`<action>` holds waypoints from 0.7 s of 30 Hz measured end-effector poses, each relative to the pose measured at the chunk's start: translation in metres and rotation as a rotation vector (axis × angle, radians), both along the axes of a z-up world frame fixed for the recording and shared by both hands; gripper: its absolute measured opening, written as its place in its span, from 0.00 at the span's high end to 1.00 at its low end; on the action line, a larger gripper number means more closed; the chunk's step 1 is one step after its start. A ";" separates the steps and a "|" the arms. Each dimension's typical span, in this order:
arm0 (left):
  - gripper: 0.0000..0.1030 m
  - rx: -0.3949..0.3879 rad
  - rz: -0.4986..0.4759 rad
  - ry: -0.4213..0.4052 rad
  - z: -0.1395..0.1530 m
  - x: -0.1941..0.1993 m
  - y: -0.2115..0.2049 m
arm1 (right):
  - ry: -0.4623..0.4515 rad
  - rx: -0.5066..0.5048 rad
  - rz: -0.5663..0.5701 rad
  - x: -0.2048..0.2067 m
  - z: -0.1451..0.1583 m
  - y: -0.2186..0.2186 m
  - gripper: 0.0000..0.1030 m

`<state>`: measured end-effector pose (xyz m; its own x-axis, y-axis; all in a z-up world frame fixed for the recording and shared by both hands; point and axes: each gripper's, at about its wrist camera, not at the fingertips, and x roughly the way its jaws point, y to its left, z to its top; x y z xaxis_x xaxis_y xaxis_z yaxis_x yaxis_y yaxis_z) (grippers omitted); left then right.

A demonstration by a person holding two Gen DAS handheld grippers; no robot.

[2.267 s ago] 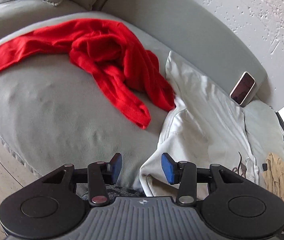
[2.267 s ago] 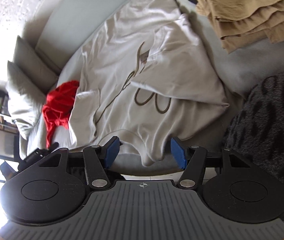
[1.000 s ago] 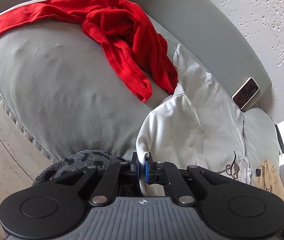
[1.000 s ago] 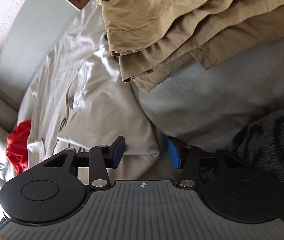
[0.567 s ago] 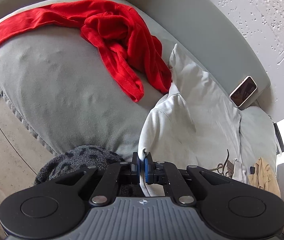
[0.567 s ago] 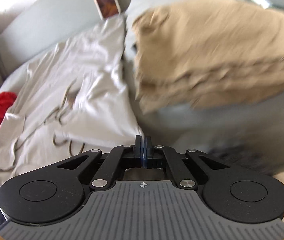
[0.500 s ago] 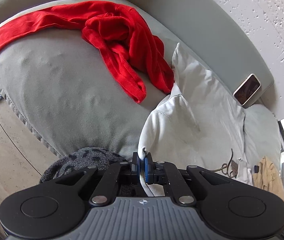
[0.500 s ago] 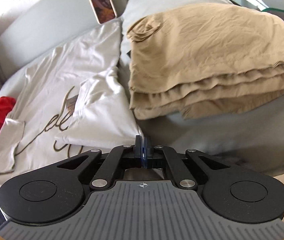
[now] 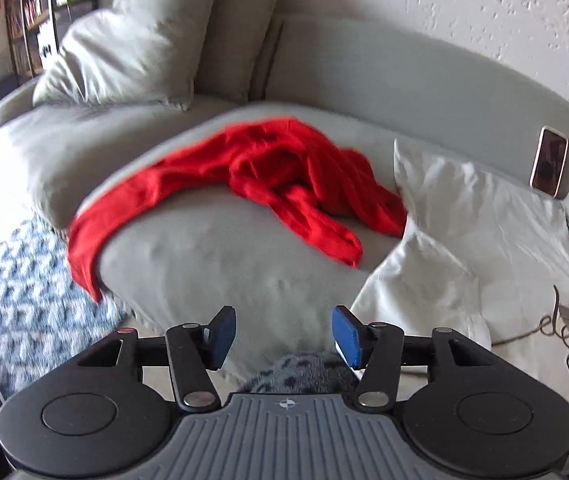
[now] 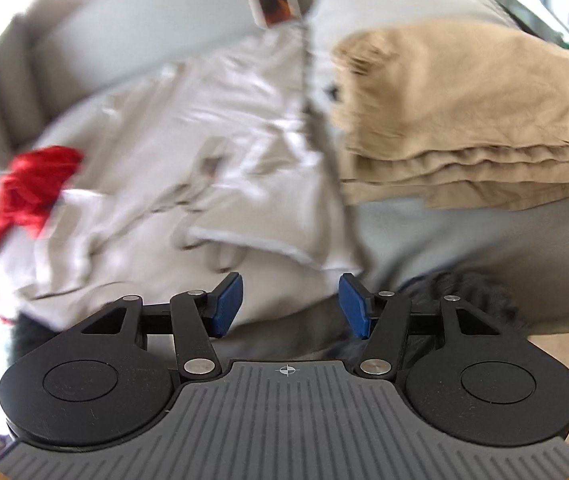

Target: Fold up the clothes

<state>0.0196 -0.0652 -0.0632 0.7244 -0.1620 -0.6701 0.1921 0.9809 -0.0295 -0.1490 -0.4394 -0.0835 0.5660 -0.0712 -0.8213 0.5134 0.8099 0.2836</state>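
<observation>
Cream shirt (image 10: 172, 168) lies just ahead of right tool (image 10: 290, 300), unheld.

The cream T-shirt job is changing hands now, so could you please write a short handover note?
Left tongs: open, empty.
Right tongs: open, empty.
Cream T-shirt lies on the sofa, sides folded in, not yet a finished bundle.
Red garment lies crumpled and unfolded to its left.
Tan stack sits folded on its right.
Left to do: finish the T-shirt, then fold the red garment.
</observation>
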 end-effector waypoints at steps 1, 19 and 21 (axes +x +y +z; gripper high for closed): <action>0.63 -0.025 -0.078 -0.011 0.003 -0.006 -0.009 | -0.018 0.007 0.034 0.003 0.001 0.006 0.54; 0.77 0.105 -0.630 0.425 -0.085 -0.036 -0.118 | 0.281 0.151 0.234 0.034 -0.095 0.058 0.89; 0.76 0.086 -0.632 0.411 -0.076 -0.037 -0.110 | 0.214 0.170 0.234 0.032 -0.077 0.054 0.86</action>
